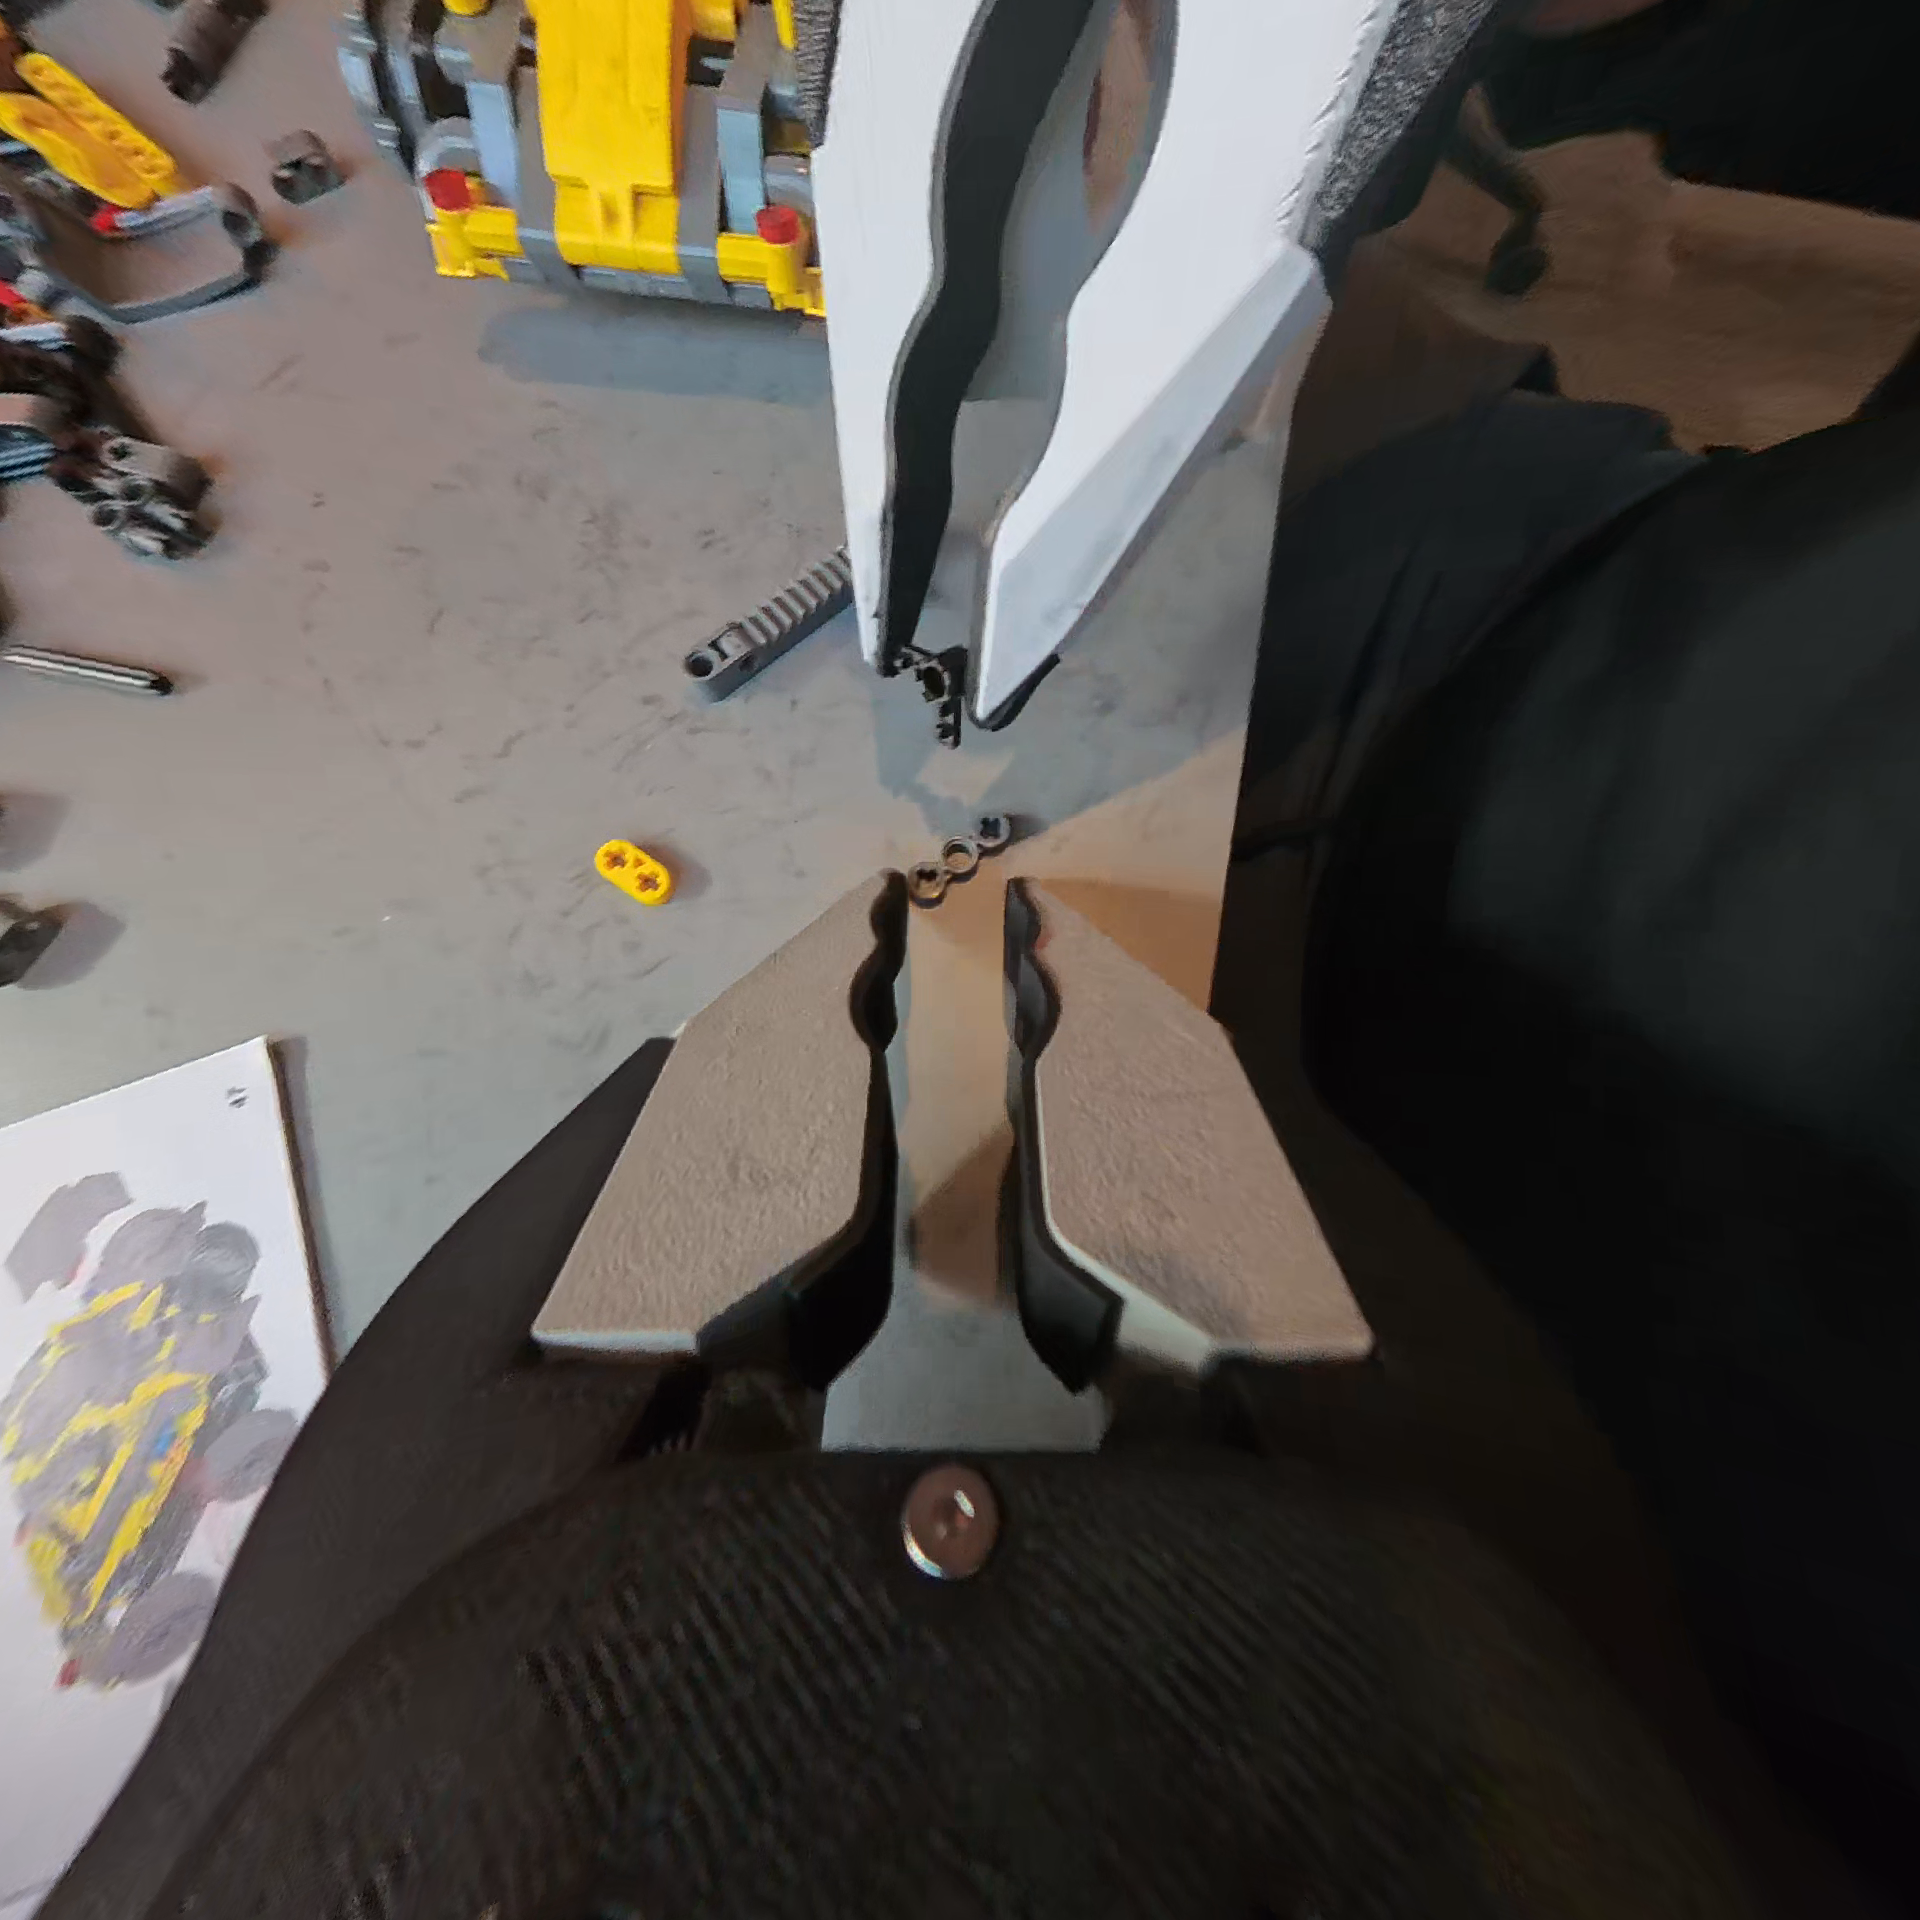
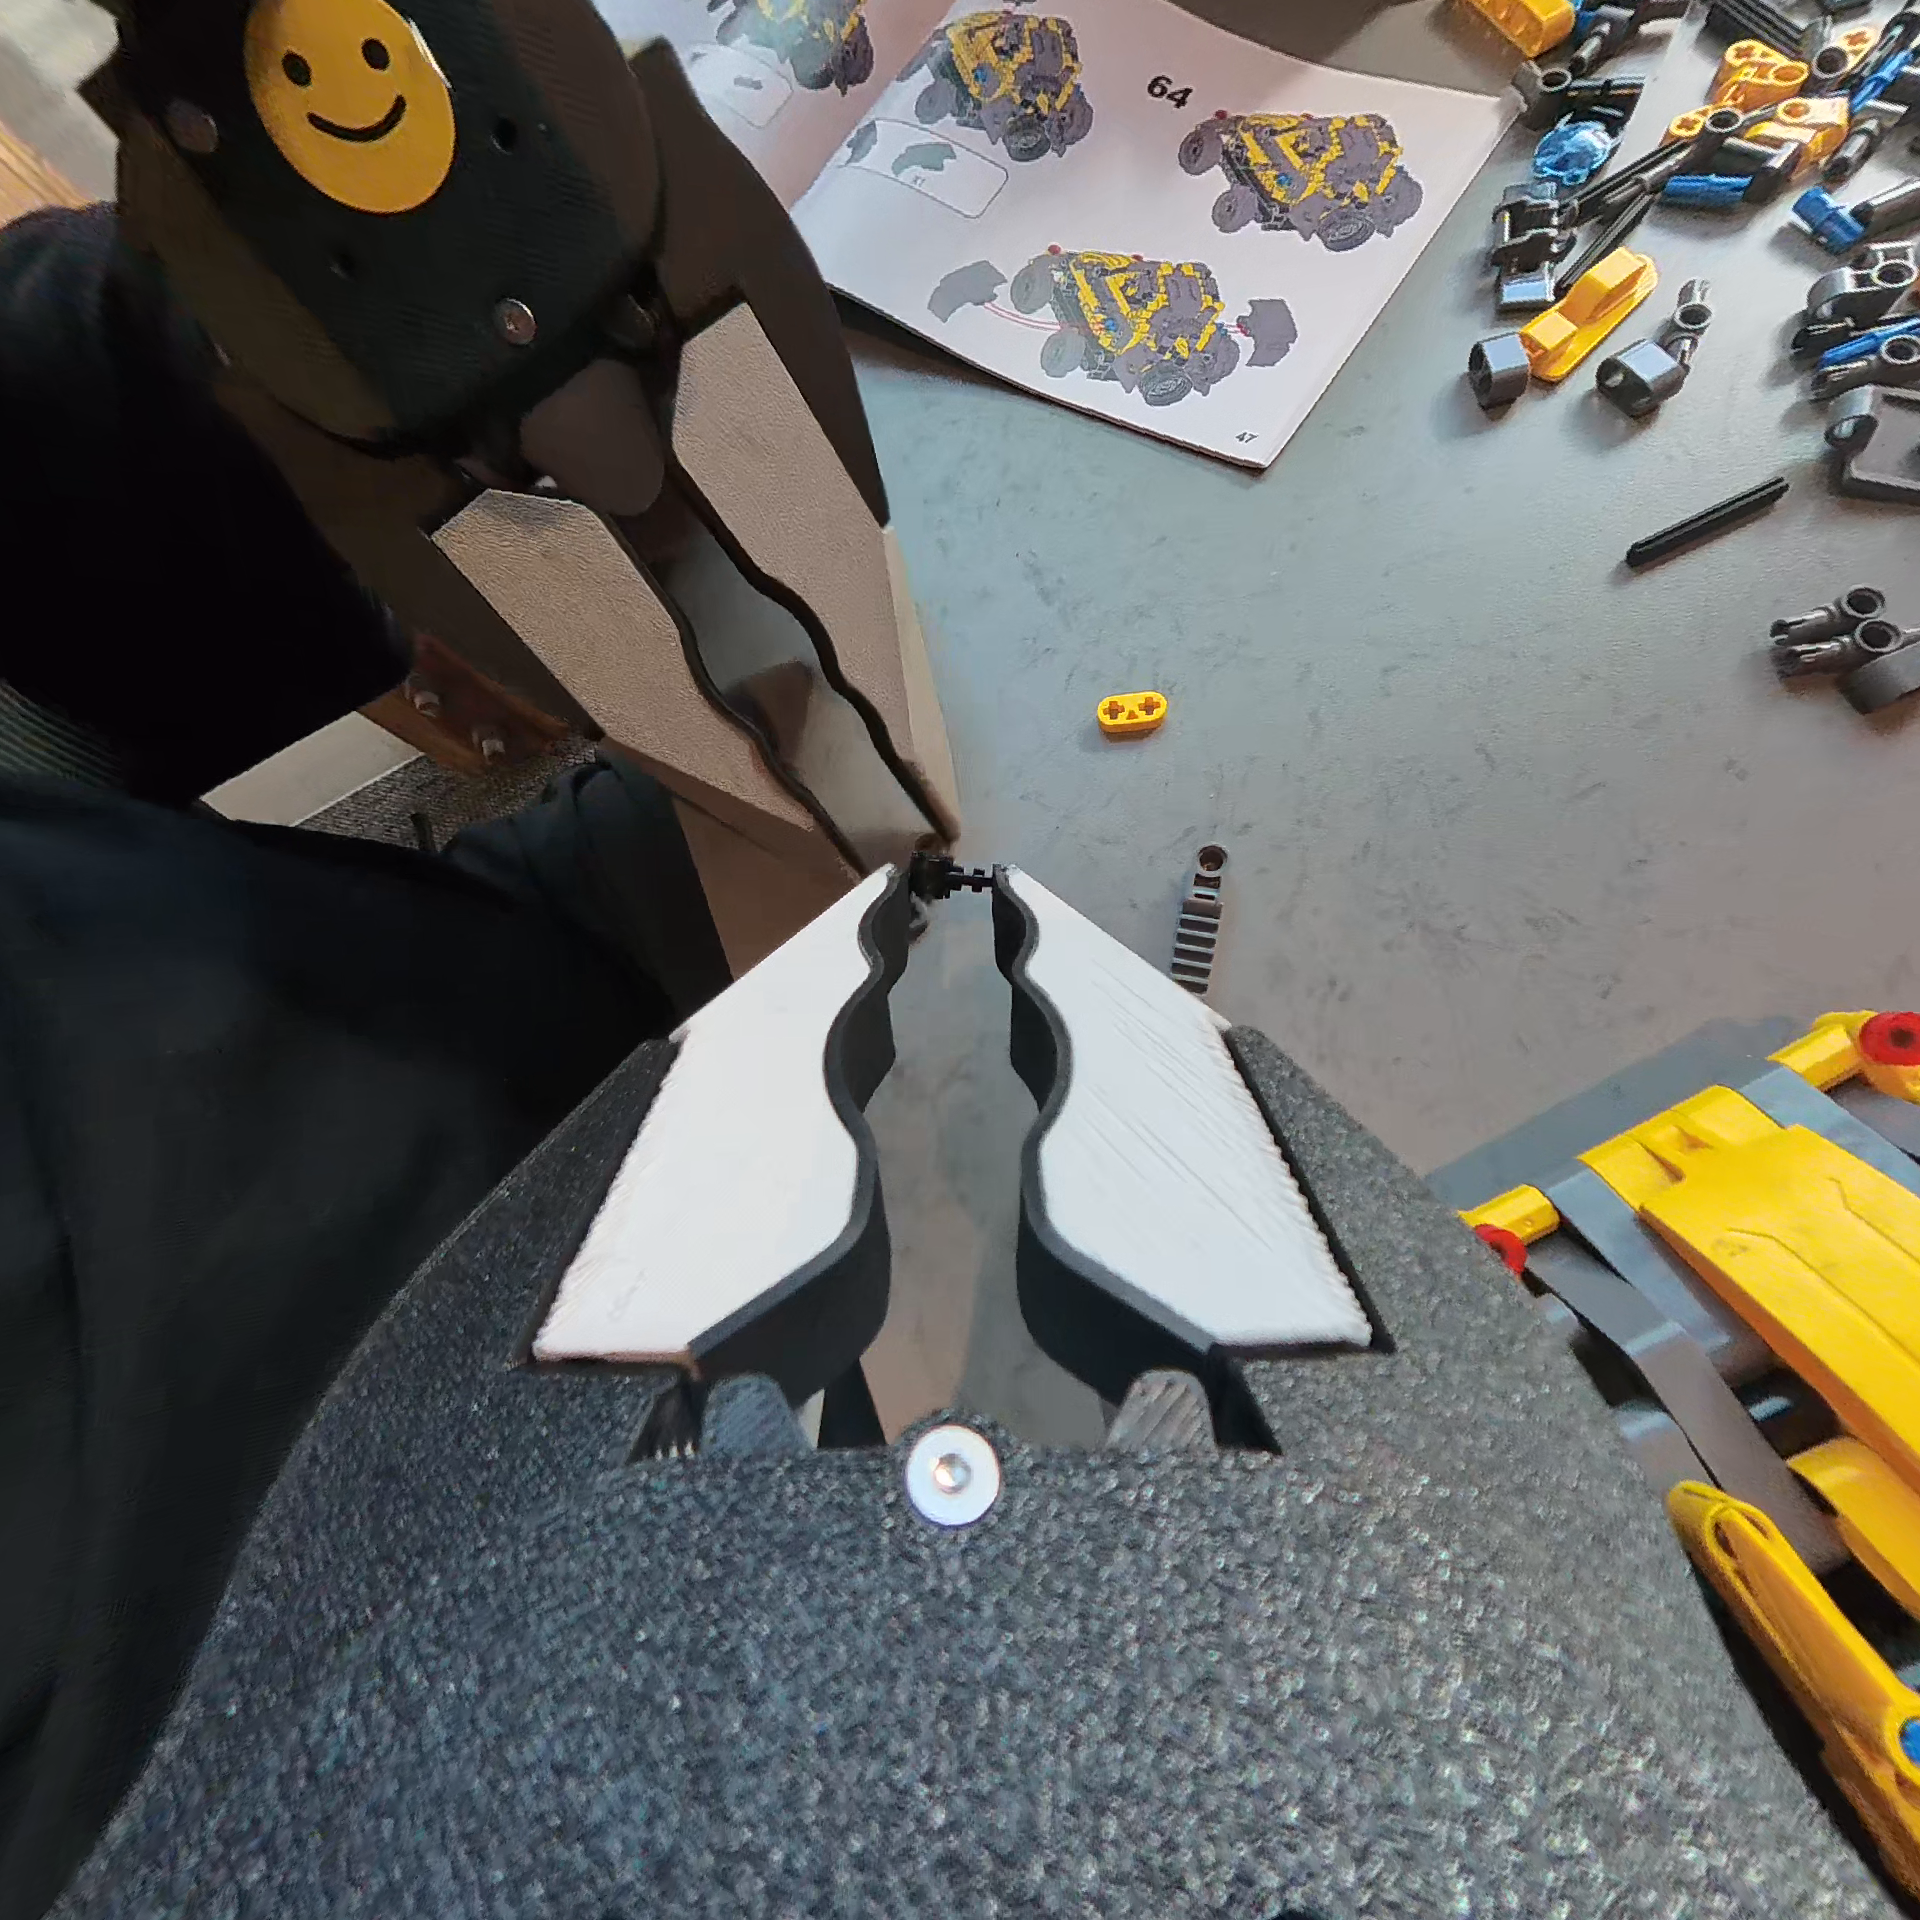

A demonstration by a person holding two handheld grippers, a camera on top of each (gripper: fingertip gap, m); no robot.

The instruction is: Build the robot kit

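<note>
My right gripper (image 2: 948, 875) has white fingers and is shut on a small black connector piece (image 2: 940, 883) pinched at its tips. In the left wrist view it (image 1: 951, 712) comes down from above with the black piece (image 1: 930, 686). My left gripper (image 1: 954, 885) has grey fingers, its jaws a narrow gap apart. A dark three-hole beam (image 1: 958, 855) sits right at its fingertips, spanning the gap; I cannot tell whether it is pinched. Both grippers' tips nearly meet at the grey table's edge (image 2: 920, 675). The left gripper (image 2: 930, 836) shows at upper left in the right wrist view.
A yellow two-hole piece (image 1: 634, 871) (image 2: 1132, 712) and a grey toothed rack (image 1: 769, 623) (image 2: 1200, 925) lie nearby. A yellow-grey model (image 1: 623, 156) (image 2: 1714, 1247), an instruction booklet (image 1: 135, 1351) (image 2: 1143, 208), loose parts (image 2: 1714, 208) and a black axle (image 2: 1704, 525) are around. A person's dark clothing (image 1: 1610, 935) is beside the table. My two grippers' fingertips are within a few centimetres of each other. From either gripper's tips it is about 15 centimeters to the black axle (image 2: 1704, 525). It turns up in the left wrist view (image 1: 96, 656) as well.
</note>
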